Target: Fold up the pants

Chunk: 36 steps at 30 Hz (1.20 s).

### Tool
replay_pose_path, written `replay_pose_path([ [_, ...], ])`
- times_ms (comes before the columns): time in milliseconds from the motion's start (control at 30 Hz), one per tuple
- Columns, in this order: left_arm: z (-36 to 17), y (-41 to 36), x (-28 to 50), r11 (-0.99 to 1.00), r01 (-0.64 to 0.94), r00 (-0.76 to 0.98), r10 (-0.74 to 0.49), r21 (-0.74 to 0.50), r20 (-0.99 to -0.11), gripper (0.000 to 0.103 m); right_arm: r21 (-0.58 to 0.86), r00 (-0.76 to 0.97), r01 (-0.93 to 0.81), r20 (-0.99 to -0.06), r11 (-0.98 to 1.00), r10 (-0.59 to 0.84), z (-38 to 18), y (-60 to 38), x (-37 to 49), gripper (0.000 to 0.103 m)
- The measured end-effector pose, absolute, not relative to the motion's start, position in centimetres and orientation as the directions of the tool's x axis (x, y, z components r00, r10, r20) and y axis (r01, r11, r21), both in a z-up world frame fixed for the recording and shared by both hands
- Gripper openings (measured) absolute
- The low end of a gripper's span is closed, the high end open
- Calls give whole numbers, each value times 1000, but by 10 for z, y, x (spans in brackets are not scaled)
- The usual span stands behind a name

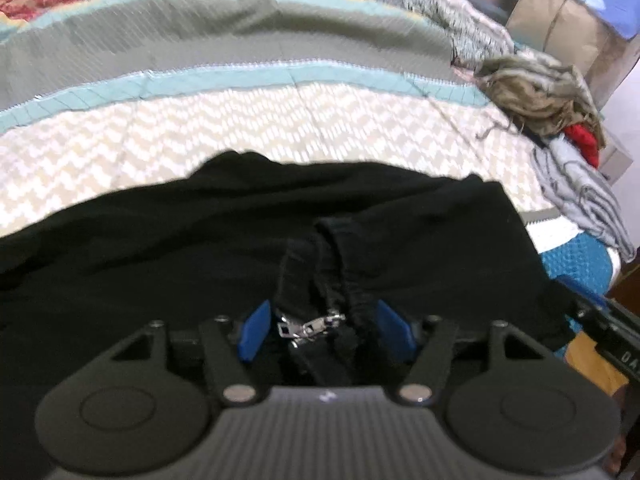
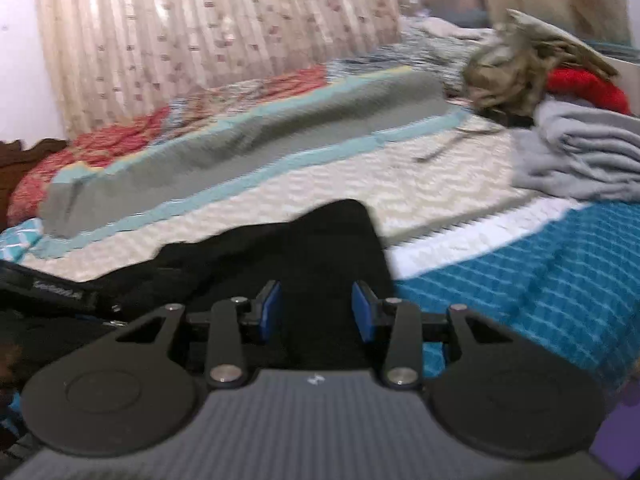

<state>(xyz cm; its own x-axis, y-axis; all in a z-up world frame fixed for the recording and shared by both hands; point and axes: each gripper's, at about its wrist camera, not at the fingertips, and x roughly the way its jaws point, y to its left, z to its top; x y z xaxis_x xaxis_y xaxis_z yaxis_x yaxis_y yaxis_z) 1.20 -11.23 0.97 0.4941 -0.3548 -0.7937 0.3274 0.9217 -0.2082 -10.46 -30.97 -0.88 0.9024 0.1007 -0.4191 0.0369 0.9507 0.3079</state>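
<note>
Black pants [image 1: 224, 240] lie spread on the near part of the bed's chevron quilt [image 1: 240, 128]. Left gripper [image 1: 320, 326]: blue pads apart, bunched waistband and metal clasp [image 1: 316, 326] between them; firm grip, cannot tell. Right gripper [image 2: 316, 310]: pads apart over black fabric, clamping nothing visibly. Far right: heap of clothes [image 2: 532, 68], folded grey garment [image 2: 584, 152]. Teal blanket [image 2: 520, 280] near right.

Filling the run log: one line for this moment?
left claw: around waistband, zipper | right claw: around black pants | bed: pants unfolded
</note>
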Motion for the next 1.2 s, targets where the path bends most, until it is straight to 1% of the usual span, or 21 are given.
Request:
replay_pose_path([
  [133,25,-72,-7,923,316,547,-367,-220,-753,64,309,882,-74,-424,948,206,-4,-278,-96,43],
  [200,31,-47,-17,930,289,574,-359,-229,-736,71,307,865,-128,-431,943,257,-3,-259,-93,43],
  [233,33,-34,-23,933,271,585,-354,-235,-730,77,302,854,-157,-437,940,283,-2,-248,-90,43],
  [267,34,-22,-29,937,252,596,-346,-241,-724,79,297,846,-180,-440,938,302,-1,-240,-89,43],
  [433,38,50,-58,948,101,646,-293,-302,-705,79,264,806,-296,-447,918,389,8,-201,-81,43],
  [667,29,147,-87,899,-151,712,-190,-411,-676,81,249,743,-387,-486,888,460,15,-162,-66,43],
  [800,16,185,-91,855,-243,713,-163,-458,-682,82,235,715,-413,-515,880,473,13,-144,-64,43],
  [933,5,201,-85,826,-265,715,-178,-498,-676,84,251,679,-402,-563,880,471,7,-133,-63,43],
  [1033,-1,210,-78,813,-263,718,-194,-520,-668,87,285,657,-362,-598,887,460,2,-134,-60,43],
  [1200,-12,218,-62,796,-264,716,-216,-545,-663,88,344,591,-254,-685,904,427,-17,-141,-52,43],
])
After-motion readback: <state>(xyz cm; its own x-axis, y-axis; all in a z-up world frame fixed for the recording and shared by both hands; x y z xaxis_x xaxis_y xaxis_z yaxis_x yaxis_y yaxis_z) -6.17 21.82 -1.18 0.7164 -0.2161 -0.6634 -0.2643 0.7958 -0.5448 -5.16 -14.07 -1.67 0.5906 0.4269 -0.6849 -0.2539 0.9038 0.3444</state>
